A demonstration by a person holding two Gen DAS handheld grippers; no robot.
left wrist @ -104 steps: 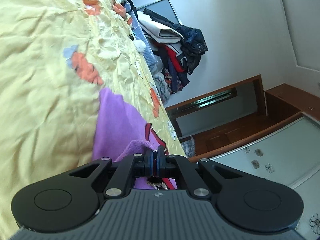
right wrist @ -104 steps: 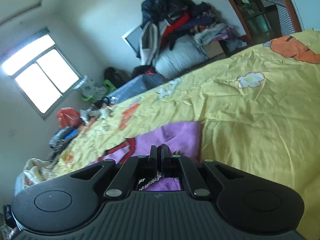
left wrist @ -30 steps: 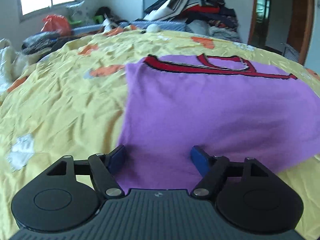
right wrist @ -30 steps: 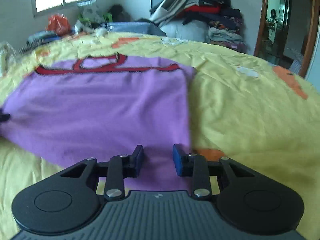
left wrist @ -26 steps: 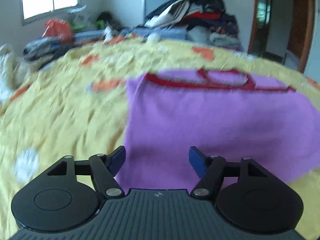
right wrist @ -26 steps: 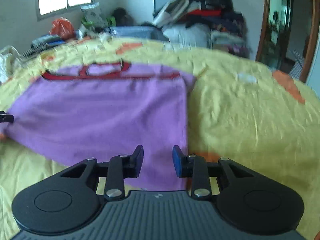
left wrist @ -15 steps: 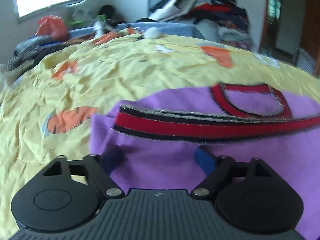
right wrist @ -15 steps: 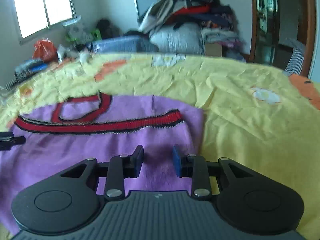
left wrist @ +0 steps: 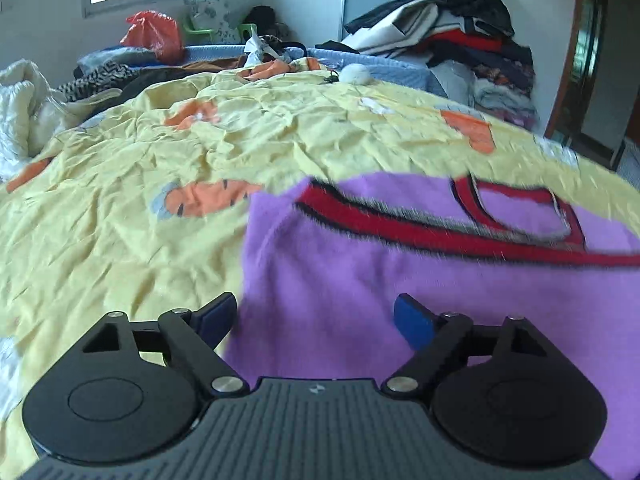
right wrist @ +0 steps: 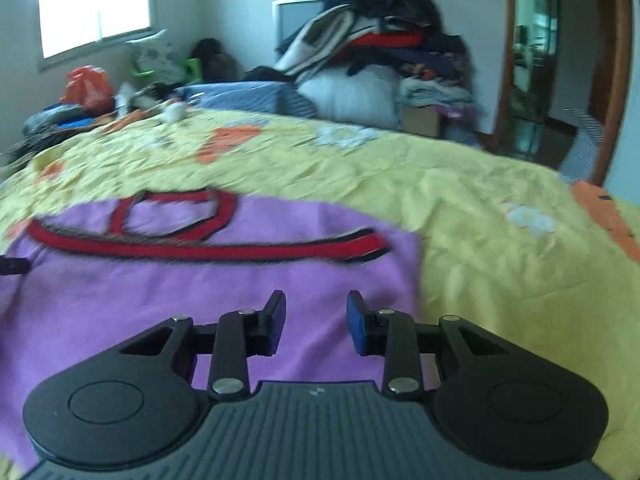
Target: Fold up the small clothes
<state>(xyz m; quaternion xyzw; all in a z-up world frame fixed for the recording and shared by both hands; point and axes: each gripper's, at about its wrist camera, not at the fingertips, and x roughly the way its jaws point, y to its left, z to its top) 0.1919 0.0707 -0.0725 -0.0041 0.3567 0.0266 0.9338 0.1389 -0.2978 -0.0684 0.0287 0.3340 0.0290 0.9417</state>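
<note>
A purple knitted garment (left wrist: 400,280) with red and black trim (left wrist: 440,232) lies flat on the yellow bedsheet (left wrist: 140,220). My left gripper (left wrist: 316,314) is wide open and empty, just above the garment's left edge. In the right wrist view the same garment (right wrist: 180,292) fills the lower left, its red trim (right wrist: 200,250) running across it. My right gripper (right wrist: 316,314) is open and empty over the garment near its right edge. A bit of the left gripper shows at the far left edge (right wrist: 14,266).
The bed carries a white pompom (left wrist: 355,73) and loose clothes at its far end. A tall pile of clothes (left wrist: 460,48) stands against the back wall. An orange bag (left wrist: 154,34) sits under the window. A wooden door frame (right wrist: 608,72) is at the right.
Both grippers opened and let go of the garment, which now lies flat. Over the last second both moved forward toward the red trim, then pulled back a little and apart toward the side edges.
</note>
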